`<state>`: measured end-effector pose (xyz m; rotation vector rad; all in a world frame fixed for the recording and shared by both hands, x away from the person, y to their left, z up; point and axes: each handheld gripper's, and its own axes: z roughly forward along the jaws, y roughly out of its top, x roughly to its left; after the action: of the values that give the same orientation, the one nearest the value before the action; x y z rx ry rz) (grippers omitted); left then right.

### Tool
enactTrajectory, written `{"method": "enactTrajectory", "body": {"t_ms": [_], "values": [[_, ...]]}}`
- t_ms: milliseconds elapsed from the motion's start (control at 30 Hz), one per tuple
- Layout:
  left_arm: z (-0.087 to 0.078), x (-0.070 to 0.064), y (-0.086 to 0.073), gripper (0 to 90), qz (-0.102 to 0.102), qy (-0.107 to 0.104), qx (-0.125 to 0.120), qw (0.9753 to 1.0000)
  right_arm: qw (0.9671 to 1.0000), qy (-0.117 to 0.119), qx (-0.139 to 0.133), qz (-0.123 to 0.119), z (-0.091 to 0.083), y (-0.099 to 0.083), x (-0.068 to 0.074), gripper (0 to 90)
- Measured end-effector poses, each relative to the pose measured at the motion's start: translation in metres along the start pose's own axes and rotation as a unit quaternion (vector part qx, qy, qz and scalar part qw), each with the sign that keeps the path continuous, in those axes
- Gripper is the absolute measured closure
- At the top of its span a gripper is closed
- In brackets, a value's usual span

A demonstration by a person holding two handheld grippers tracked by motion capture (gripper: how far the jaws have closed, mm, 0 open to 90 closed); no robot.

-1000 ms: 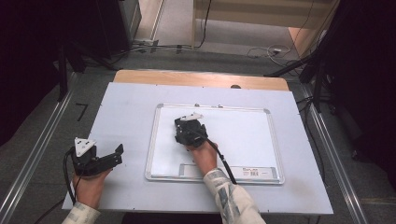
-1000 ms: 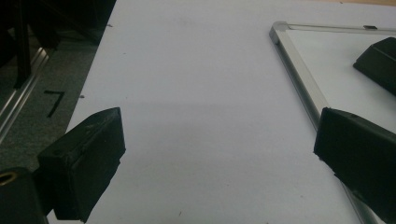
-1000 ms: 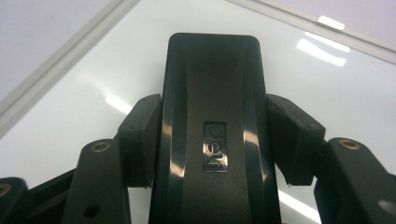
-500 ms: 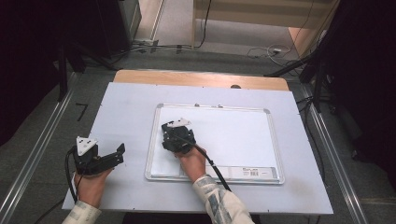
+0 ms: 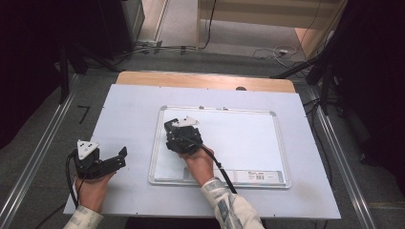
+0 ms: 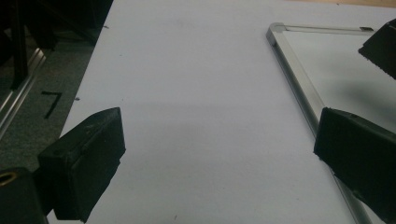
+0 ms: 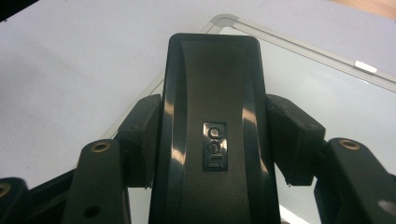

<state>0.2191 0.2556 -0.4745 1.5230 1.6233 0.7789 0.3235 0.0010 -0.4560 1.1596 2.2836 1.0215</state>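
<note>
Evidently mid-wipe, the right gripper [image 5: 173, 125] clamps a black eraser [image 7: 212, 140] over the whiteboard's [image 5: 248, 138] far-left corner, likely sweeping next, while the left gripper [image 5: 119, 156] rests open at the near left.

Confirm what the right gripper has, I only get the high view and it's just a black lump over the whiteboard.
Observer: The right gripper is shut on a black eraser; one jaw presses each long side.
Operator: Any marking on it?
Observer: A small "deli" badge on its top face.
Operator: Which part of the board is it over?
Observer: Near a rounded corner of the whiteboard; the surface there looks unmarked.
Operator: Left gripper?
Observer: The left gripper is open over the bare table, holding nothing.
</note>
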Motion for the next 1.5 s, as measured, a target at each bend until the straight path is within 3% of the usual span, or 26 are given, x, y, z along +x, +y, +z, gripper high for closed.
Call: {"method": "enactTrajectory", "body": {"t_ms": [900, 1267, 1500], "values": [[0.001, -0.002, 0.0, 2.5, 0.005, 0.0, 0.001, 1.0, 0.9988, -0.035, -0.006, 0.035, -0.027, -0.012, -0.053, 38.5], [0.001, -0.002, 0.0, 2.5, 0.005, 0.001, 0.003, 1.0, 0.9969, -0.056, -0.01, 0.054, -0.038, -0.019, -0.077, 38.5], [0.002, -0.002, 0.0, 2.6, 0.005, 0.0, 0.002, 1.0, 0.9941, -0.082, -0.006, 0.069, -0.044, -0.026, -0.101, 38.5]]}}
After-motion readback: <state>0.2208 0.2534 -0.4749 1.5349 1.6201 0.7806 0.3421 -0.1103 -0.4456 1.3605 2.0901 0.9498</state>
